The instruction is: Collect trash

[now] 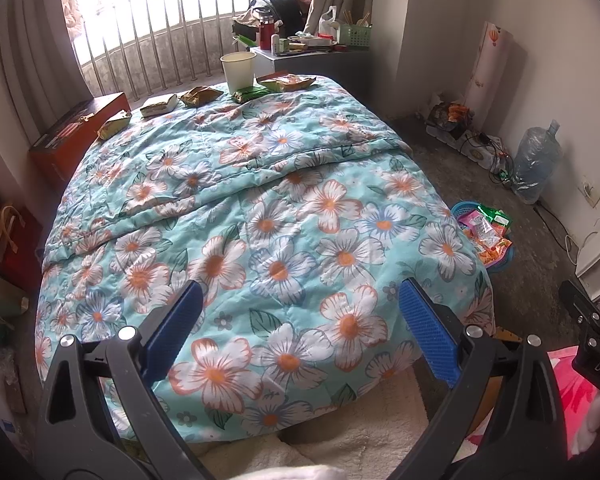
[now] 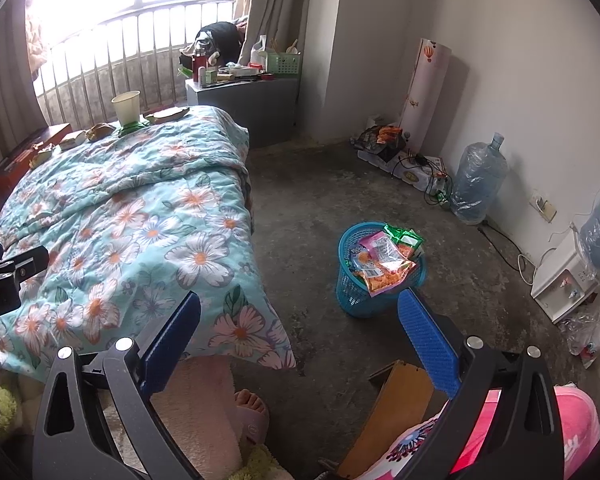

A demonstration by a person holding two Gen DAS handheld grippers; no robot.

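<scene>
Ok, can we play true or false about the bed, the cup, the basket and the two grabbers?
1. The paper cup stands upright at the far end of the bed. True.
2. The blue basket is empty. False: it is piled with snack wrappers.
3. The left gripper holds a wrapper. False: its jaws are open and empty.
4. The basket stands on the floor beside the bed. True.
5. The right gripper is open. True.
6. The snack packets lie at the near end of the bed. False: they lie by the cup.
</scene>
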